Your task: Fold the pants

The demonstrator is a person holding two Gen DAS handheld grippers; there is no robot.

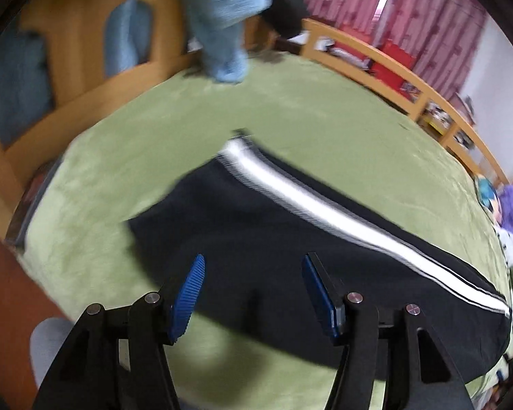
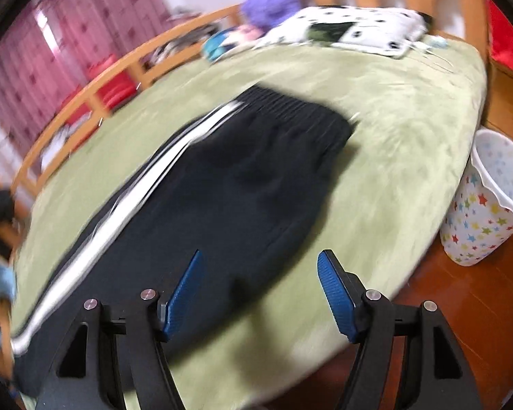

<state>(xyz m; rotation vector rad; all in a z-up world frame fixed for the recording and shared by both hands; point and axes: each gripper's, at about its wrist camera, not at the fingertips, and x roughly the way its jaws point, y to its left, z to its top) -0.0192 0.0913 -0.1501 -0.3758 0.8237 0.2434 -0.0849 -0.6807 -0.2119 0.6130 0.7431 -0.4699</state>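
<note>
Black pants (image 1: 256,239) with a white side stripe (image 1: 311,205) lie flat on a green bed cover (image 1: 154,157). In the right wrist view the pants (image 2: 242,191) run from the ribbed waistband (image 2: 297,109) at the far end toward the lower left. My left gripper (image 1: 253,266) is open and empty, hovering over the leg part of the pants. My right gripper (image 2: 260,263) is open and empty, over the near edge of the pants. Both views are motion-blurred.
A wooden bed rail (image 1: 410,82) runs along the far side. A light blue cloth (image 1: 222,17) hangs at the foot of the bed. A spotted pillow (image 2: 352,30) and a purple toy (image 2: 270,0) lie at the head. A star-patterned bin (image 2: 485,198) stands on the wooden floor.
</note>
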